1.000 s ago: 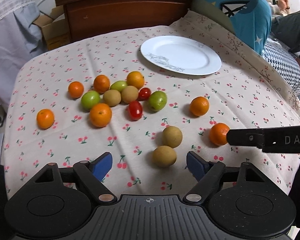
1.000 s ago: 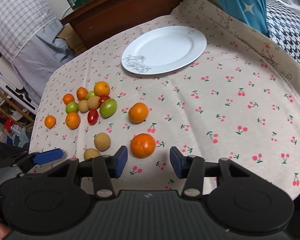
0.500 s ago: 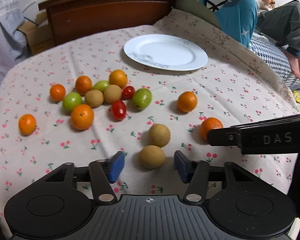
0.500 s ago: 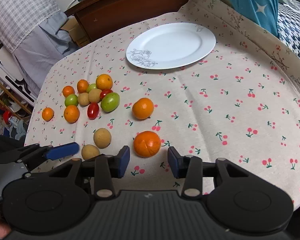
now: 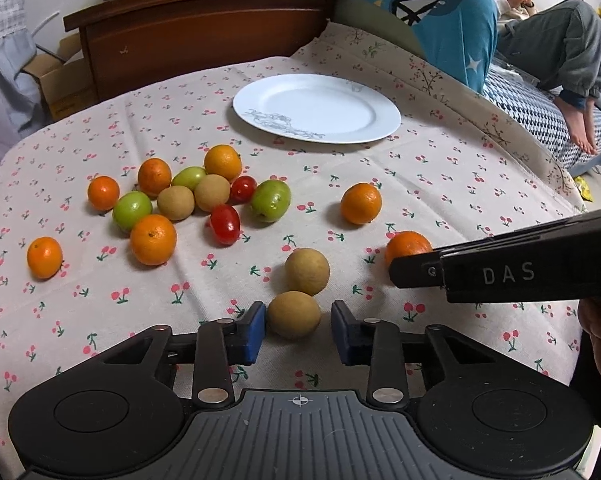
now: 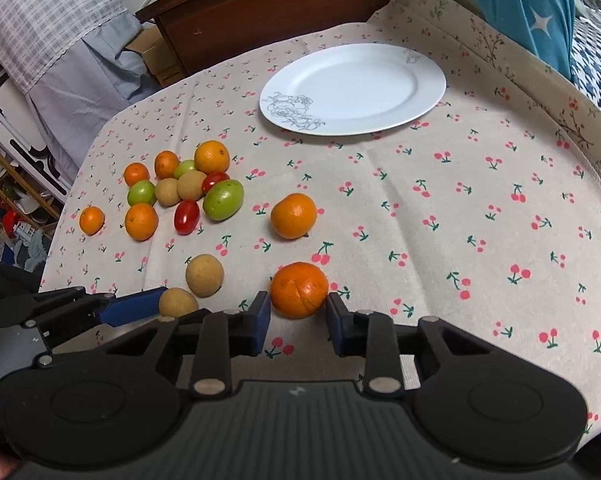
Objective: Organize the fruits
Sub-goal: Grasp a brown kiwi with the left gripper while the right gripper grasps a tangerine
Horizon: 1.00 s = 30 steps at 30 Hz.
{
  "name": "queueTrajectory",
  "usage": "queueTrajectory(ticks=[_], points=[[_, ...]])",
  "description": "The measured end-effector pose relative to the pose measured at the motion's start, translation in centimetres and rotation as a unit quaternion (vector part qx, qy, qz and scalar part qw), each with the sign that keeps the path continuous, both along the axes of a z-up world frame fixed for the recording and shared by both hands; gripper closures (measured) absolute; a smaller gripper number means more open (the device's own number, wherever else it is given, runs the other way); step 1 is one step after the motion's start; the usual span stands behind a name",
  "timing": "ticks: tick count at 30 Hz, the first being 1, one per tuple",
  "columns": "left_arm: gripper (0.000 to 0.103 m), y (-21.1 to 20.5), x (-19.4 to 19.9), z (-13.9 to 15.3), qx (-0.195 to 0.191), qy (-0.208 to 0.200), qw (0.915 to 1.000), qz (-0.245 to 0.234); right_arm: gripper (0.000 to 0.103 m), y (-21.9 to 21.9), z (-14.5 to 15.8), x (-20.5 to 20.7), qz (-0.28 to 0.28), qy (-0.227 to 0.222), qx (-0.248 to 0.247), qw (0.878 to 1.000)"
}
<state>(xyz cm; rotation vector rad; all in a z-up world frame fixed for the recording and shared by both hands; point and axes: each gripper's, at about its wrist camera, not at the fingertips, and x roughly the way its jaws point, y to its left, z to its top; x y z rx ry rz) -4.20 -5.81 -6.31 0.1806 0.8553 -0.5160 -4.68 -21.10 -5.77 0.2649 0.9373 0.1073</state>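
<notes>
On the cherry-print cloth [image 5: 440, 168], my left gripper [image 5: 299, 330] is closing around a brown round fruit [image 5: 293, 314]. Its left pad touches the fruit and a small gap shows at the right pad. A second brown fruit [image 5: 307, 271] lies just beyond. My right gripper [image 6: 298, 320] is closing on an orange [image 6: 298, 290], with both blue pads against its sides. In the right wrist view the left gripper's blue finger [image 6: 132, 308] rests beside the brown fruit [image 6: 176, 302]. A bare white plate [image 5: 316, 108] sits at the back.
A cluster of oranges, green fruits, brown fruits and red tomatoes [image 5: 224, 224] lies at mid-left. One orange [image 5: 360, 203] sits alone, another [image 5: 44, 257] at far left. A wooden headboard [image 5: 204, 28] stands behind. A person sits on the bed [image 5: 556, 48] at right.
Both grippers' jaws have narrowed, the left from wide apart to close around the brown fruit, the right onto the orange. Both hands stayed nearly in place.
</notes>
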Motion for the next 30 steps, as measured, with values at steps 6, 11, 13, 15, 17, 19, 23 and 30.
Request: queueTrajectory(ticks=[6,11,13,15,17,19,23,30], points=[[0.077,0.3,0.1,0.0,-0.006,0.001,1.0000,0.003,0.074,0.2,0.0,0.1,0.005,-0.009,-0.003,1.000],[0.077,0.7,0.2,0.1,-0.016,0.004,0.9998,0.010,0.074,0.3,0.0,0.1,0.005,-0.011,0.001,1.000],[0.077,0.9,0.2,0.2,-0.016,0.002,0.9998,0.014,0.074,0.3,0.1,0.1,0.006,-0.014,0.006,1.000],[0.077,1.2,0.4,0.4,-0.016,-0.001,0.9996,0.023,0.074,0.4,0.2,0.1,0.007,-0.017,0.012,1.000],[0.077,1.5,0.6,0.5,-0.018,-0.002,0.9993,0.032,0.074,0.6,0.3,0.1,0.007,-0.020,0.012,1.000],[0.077,1.9,0.8,0.7,-0.021,-0.006,0.9990,0.040,0.074,0.7,0.4,0.1,0.009,-0.023,0.017,1.000],[0.077,2.5,1.3,1.1,-0.021,-0.013,0.9979,0.060,0.074,1.1,0.5,0.0,0.018,-0.026,0.020,0.999],[0.077,3.1,2.1,1.7,-0.028,-0.016,0.9967,0.074,0.074,1.6,0.7,0.0,0.025,-0.030,0.019,0.999]])
